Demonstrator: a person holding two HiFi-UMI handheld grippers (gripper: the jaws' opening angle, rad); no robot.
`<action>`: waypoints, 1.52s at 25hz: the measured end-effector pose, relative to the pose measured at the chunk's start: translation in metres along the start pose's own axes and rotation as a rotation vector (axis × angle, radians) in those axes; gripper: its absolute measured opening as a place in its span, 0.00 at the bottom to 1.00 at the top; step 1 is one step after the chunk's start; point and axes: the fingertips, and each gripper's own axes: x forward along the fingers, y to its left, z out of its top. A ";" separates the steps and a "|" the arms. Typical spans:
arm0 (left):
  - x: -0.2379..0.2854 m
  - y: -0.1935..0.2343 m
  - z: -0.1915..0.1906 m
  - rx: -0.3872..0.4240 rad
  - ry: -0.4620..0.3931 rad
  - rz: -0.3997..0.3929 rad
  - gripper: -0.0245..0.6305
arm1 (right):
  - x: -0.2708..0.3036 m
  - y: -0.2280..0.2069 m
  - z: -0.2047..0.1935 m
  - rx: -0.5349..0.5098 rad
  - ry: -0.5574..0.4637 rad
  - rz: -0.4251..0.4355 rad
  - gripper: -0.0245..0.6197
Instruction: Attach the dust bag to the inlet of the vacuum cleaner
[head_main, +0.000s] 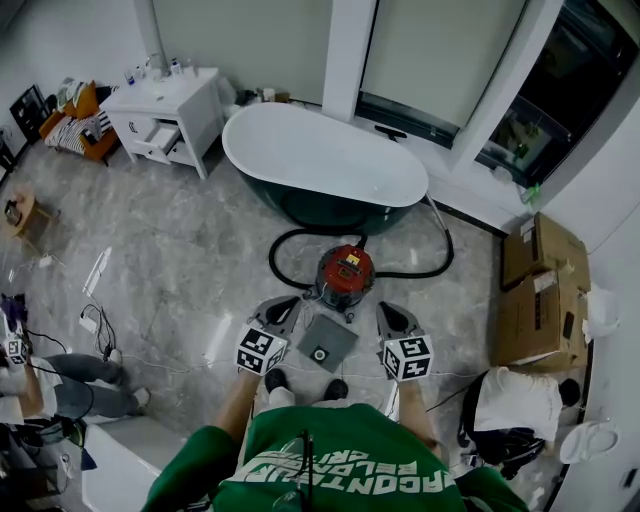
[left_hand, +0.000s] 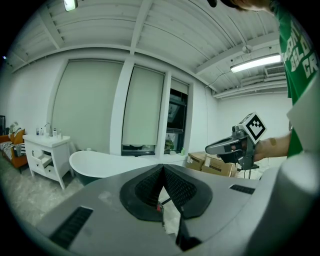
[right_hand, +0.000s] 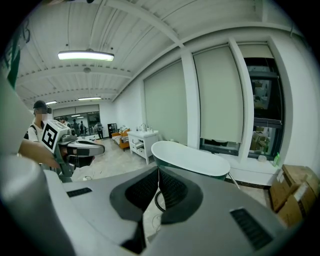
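A red vacuum cleaner (head_main: 346, 275) stands on the marble floor in front of the bathtub, with its black hose (head_main: 283, 245) looped round it. The flat grey dust bag (head_main: 327, 342), with a round hole near its front edge, lies on the floor just before my feet. My left gripper (head_main: 287, 302) hangs left of the bag and my right gripper (head_main: 386, 310) hangs right of it. Both are above the floor and apart from the bag. In each gripper view the pads meet with nothing between them. The left gripper view shows the right gripper (left_hand: 220, 147); the right gripper view shows the left gripper (right_hand: 92, 147).
A white bathtub (head_main: 320, 160) lies behind the vacuum. A white cabinet (head_main: 165, 110) stands at the back left, and cardboard boxes (head_main: 540, 290) are stacked at the right. A seated person's legs (head_main: 80, 385) and loose cables (head_main: 95, 325) are on the floor at the left.
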 end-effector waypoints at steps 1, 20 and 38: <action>0.000 0.001 -0.001 -0.001 0.000 0.000 0.04 | 0.001 0.001 0.000 -0.002 0.001 0.002 0.05; 0.013 0.023 0.000 0.004 0.015 -0.003 0.04 | 0.034 0.005 0.013 -0.017 -0.013 0.041 0.05; 0.076 0.035 0.003 0.017 0.018 -0.081 0.04 | 0.065 -0.021 0.007 0.006 0.000 0.061 0.05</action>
